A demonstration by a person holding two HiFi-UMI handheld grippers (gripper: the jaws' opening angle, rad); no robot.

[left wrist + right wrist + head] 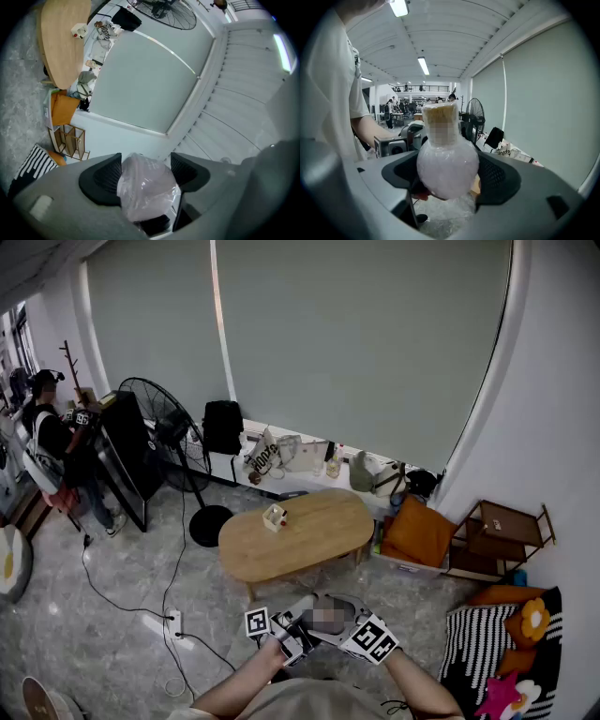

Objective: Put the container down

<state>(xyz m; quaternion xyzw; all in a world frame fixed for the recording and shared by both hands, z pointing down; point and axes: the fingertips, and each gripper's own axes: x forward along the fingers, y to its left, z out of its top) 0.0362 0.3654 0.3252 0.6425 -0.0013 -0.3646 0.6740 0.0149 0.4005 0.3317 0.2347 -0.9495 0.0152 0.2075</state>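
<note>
Neck of the container (447, 164) is blurred over in the right gripper view, so its top is unreadable. Its base drops behind the right gripper (450, 172) body. In the left gripper view its lower part is hidden inside the left gripper (144, 174). Head view: container almost wholly covered between both grippers. Small object (275, 517) near the far left edge of the table (319, 531) is too small to identify.

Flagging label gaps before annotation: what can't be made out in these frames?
- Right gripper view: a mosaic patch covers the container's neck; only its round body shows in the right gripper.
- Left gripper view: the left gripper clamps crinkled clear plastic; what it wraps is unclear.
- Head view: a mosaic patch hides what both grippers hold.
- Head view: the item on the table is too small.
</note>
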